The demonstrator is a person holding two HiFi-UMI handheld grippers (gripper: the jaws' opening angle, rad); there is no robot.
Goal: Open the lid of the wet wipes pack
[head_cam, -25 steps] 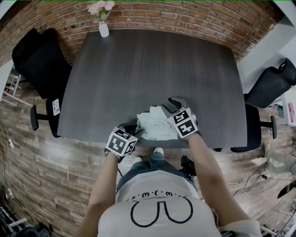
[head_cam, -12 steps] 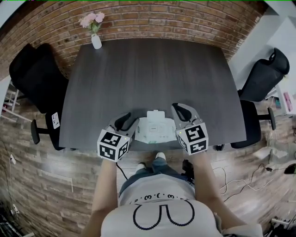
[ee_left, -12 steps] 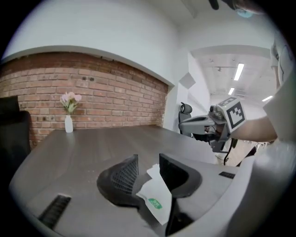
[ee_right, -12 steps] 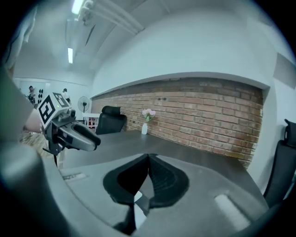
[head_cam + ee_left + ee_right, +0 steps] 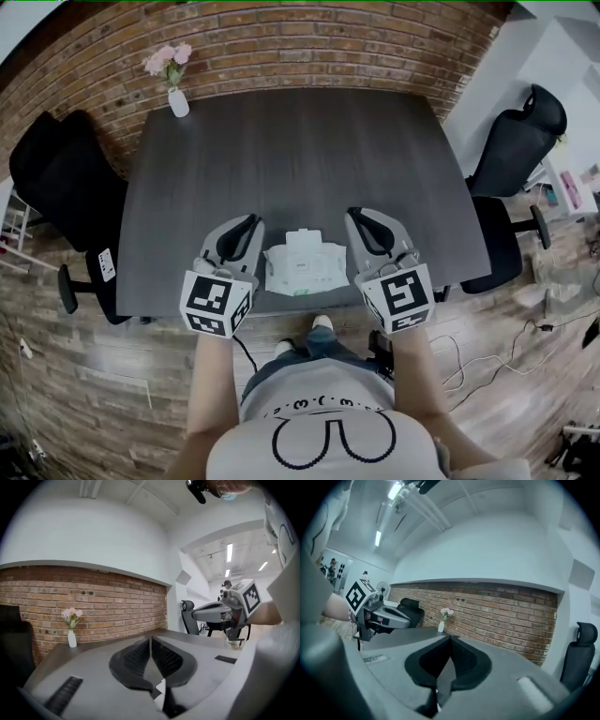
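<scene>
The white wet wipes pack (image 5: 304, 269) lies flat on the dark table (image 5: 281, 159) near its front edge. A white lid flap (image 5: 305, 237) sticks out at the pack's far side, seemingly folded back. My left gripper (image 5: 250, 222) hovers to the left of the pack and my right gripper (image 5: 355, 217) to its right; both are raised, point roughly level and touch nothing. The left gripper (image 5: 151, 640) has just been closing; its pads now meet with nothing between them. The right gripper (image 5: 450, 639) is shut and empty.
A white vase of pink flowers (image 5: 176, 98) stands at the table's far left corner, in front of a brick wall. Black office chairs stand to the left (image 5: 56, 178) and right (image 5: 511, 141) of the table. The person's legs are at the near table edge.
Both grippers have lifted off the pack and drawn apart to its sides. The pack, earlier tilted under the right gripper, now lies flat and free. Both jaws have closed.
</scene>
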